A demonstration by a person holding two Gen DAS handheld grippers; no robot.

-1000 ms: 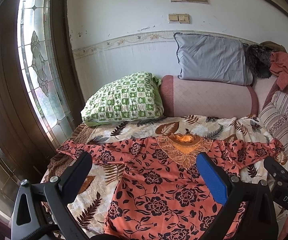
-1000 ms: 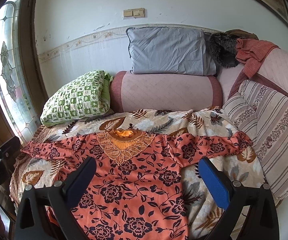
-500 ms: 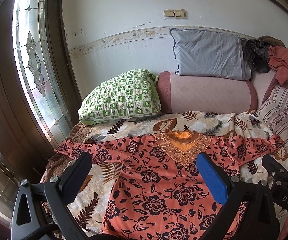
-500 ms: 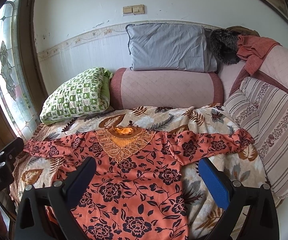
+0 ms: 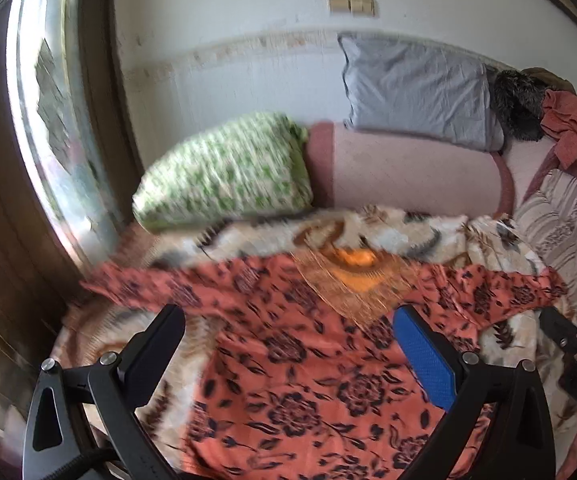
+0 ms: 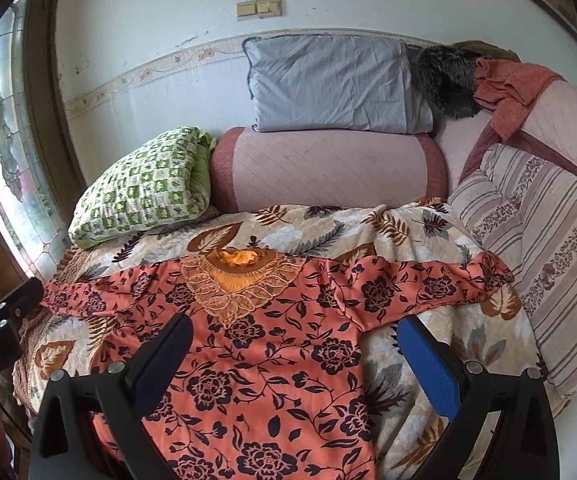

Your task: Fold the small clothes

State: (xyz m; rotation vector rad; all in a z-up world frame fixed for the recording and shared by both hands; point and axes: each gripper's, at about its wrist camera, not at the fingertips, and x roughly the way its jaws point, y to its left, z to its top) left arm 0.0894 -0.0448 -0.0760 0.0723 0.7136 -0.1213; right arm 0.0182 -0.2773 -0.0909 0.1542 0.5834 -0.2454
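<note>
An orange long-sleeved blouse with dark flowers (image 6: pixel 272 344) (image 5: pixel 308 364) lies spread flat on a leaf-patterned blanket (image 6: pixel 328 228), both sleeves stretched sideways and a lace collar (image 6: pixel 240 280) facing the wall. My left gripper (image 5: pixel 288 344) hovers open over the blouse's left half, nothing between its fingers; this view is blurred. My right gripper (image 6: pixel 292 344) stands open above the blouse's right half, near the armpit of the right sleeve (image 6: pixel 428 284). The other gripper's body shows at each view's side edge.
A green checked pillow (image 6: pixel 144 192), a pink bolster (image 6: pixel 328 168) and a grey pillow (image 6: pixel 336 84) line the wall. A striped cushion (image 6: pixel 536 252) flanks the right. A stained-glass door (image 6: pixel 4 152) stands left. Rust cloth (image 6: pixel 504 84) drapes the back right.
Both views have drifted downward and slightly nearer over the blouse. The left wrist view is now motion-blurred. The blouse has not moved and both grippers stay open.
</note>
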